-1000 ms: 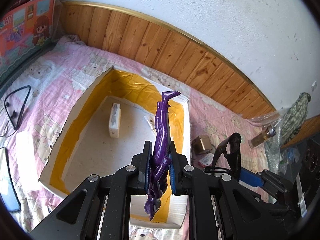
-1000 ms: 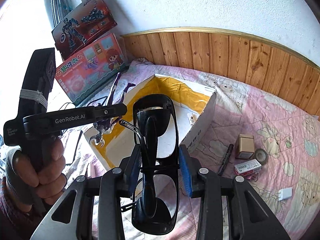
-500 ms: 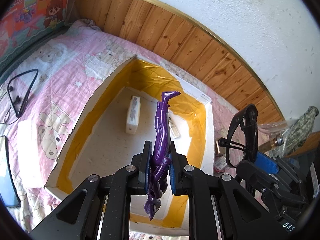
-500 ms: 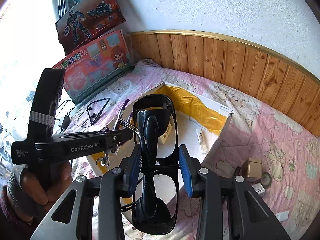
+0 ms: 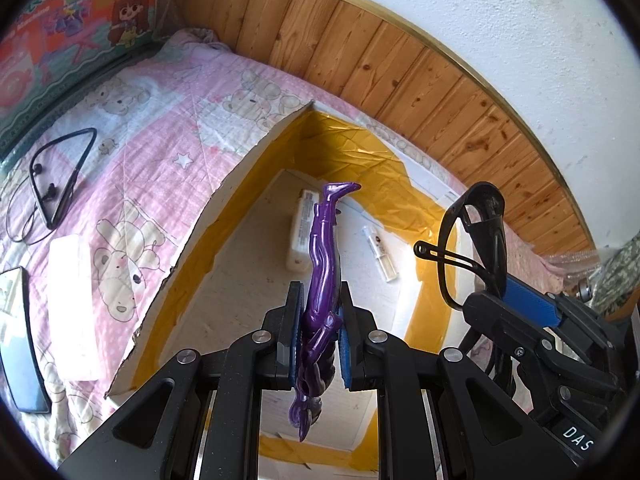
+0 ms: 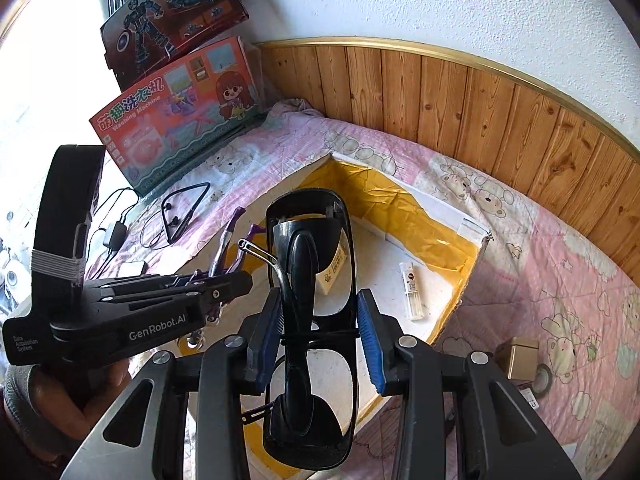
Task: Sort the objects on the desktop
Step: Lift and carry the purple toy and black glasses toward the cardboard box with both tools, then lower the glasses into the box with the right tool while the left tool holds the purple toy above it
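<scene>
My left gripper [image 5: 316, 344] is shut on a purple toy figure [image 5: 322, 256], held head down with its legs pointing out over the open cardboard box [image 5: 224, 200]. My right gripper [image 6: 320, 336] is shut on black sunglasses [image 6: 312, 264], also above the box [image 6: 464, 272]. The box has yellow tape along its inner walls. A white rectangular block [image 5: 302, 224] and a small clear tube [image 5: 380, 254] lie on its floor. In the right wrist view the left gripper [image 6: 224, 284] with the purple figure [image 6: 226, 240] is at left, in a person's hand [image 6: 52, 392]. The sunglasses [image 5: 472, 244] show at right in the left wrist view.
The box sits on a pink bear-print quilt [image 5: 132, 152]. Left of it lie a black neckband earphone [image 5: 60, 172], a white block [image 5: 76, 304] and a phone [image 5: 18, 340]. Toy boxes [image 6: 176, 108] lean at the back left. A small brown box [image 6: 520, 356] and tape roll [image 6: 542, 378] lie right.
Both grippers have moved over the box, which now fills more of each view. The right gripper with the sunglasses has come closer beside the left one. Both grips are unchanged.
</scene>
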A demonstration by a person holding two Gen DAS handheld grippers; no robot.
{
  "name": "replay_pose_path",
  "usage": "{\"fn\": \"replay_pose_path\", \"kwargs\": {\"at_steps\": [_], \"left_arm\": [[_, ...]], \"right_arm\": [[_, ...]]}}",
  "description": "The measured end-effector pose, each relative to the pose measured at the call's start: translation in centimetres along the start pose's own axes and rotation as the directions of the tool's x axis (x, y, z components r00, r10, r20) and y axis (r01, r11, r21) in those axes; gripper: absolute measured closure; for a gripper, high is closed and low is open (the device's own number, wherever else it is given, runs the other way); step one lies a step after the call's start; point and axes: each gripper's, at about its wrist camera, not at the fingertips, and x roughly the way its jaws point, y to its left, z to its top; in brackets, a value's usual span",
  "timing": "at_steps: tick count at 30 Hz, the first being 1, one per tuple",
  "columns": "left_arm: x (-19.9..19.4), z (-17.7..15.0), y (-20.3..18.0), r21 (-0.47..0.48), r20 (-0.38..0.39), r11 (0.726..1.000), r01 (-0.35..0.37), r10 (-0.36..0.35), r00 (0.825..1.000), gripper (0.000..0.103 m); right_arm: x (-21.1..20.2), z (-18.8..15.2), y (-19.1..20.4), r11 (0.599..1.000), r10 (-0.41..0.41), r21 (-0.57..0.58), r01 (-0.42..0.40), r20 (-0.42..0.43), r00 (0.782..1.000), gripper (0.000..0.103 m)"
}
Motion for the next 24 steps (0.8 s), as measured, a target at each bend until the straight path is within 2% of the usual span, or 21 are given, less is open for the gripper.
{"fn": "replay_pose_path", "kwargs": {"at_steps": [9,17,24], "left_arm": [[1.1,0.4,0.8,-0.036,-0.028,0.999,-0.025,0.024,0.999,0.088],[1.9,0.6,2.6,-0.14,-0.069,0.99,0.018,-0.027,0.997,0.088],[2.7,0.4,2.6,-0.171,-0.104,0.985,0.022,-0.04,0.994,0.088]], "right_arm": [[2.9,1.5,-0.2,0.999,-0.039,-0.028,0.037,-0.055,0.998,0.065],[5.6,2.5,-0.3,0.997,-0.067,-0.048,0.062,-0.106,0.992,0.065],[8.1,2.9,-0.8,0.996,-0.074,-0.06,0.065,-0.171,0.982,0.065]]}}
